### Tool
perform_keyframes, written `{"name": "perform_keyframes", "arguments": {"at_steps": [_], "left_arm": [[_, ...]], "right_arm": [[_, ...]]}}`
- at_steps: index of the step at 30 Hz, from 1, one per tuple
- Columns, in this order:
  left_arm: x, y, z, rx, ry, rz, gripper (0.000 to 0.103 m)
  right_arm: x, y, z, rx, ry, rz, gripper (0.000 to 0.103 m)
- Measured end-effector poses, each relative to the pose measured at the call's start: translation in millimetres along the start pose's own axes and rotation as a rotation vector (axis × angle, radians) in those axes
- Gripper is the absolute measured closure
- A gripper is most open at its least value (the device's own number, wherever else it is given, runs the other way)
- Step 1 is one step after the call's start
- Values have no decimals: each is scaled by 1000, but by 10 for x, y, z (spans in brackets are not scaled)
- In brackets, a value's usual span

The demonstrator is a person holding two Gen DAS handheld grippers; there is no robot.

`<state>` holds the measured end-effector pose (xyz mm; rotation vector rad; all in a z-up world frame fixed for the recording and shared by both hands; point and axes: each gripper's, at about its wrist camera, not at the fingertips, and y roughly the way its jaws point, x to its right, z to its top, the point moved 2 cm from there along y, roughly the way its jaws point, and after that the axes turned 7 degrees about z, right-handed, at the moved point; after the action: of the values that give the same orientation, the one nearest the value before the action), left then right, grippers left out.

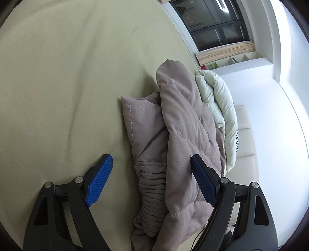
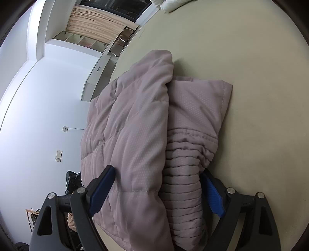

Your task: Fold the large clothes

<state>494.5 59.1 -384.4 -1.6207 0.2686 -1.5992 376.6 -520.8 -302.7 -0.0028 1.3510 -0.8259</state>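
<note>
A mauve quilted puffer jacket [image 1: 177, 139] lies folded in a thick bundle on the beige bed sheet [image 1: 58, 86], its ribbed elastic cuff [image 1: 152, 185] toward me. My left gripper [image 1: 151, 160] is open, its jaws wide on either side of the bundle's near end, not closed on it. In the right wrist view the same jacket [image 2: 135, 125] fills the middle, its ribbed part [image 2: 183, 185] at the lower right. My right gripper [image 2: 157, 173] is open with the jacket's near end between its blue pads [image 2: 214, 195], which touch or nearly touch the fabric.
A pale green duvet [image 1: 218, 108] lies bunched behind the jacket at the bed's edge. The bed sheet [image 2: 260, 77] spreads wide on one side of the jacket. White walls, shelves [image 2: 83, 40] and a dark window [image 1: 210, 17] are beyond the bed.
</note>
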Motion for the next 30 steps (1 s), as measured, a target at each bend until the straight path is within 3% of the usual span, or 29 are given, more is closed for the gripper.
{"name": "perform_keyframes", "arguments": {"at_steps": [6,11,15,21,26,28,30], "left_arm": [[193,257,91,-42,35,25,13],[288,350,176,-90,24,-10,13],[394,413,209,-130,39,-119,13],[415,664,343,-154,56,-98,13],[538,821,394,-156,106,-25,28],[510,831,371,-168,88,-58,49],[481,832,331,-172,83,-76,60]], "right_arm": [[84,-3,45,-6,1,24,14],[49,60,119,-30,-15,69,14],[51,97,157,-36,-20,127,14],[8,328,270,-103,-50,95,14],[-69,522,354,-132,-72,52,17],[-113,521,339,-133,-85,41,22],[-173,507,293,-129,-101,32,31]]}}
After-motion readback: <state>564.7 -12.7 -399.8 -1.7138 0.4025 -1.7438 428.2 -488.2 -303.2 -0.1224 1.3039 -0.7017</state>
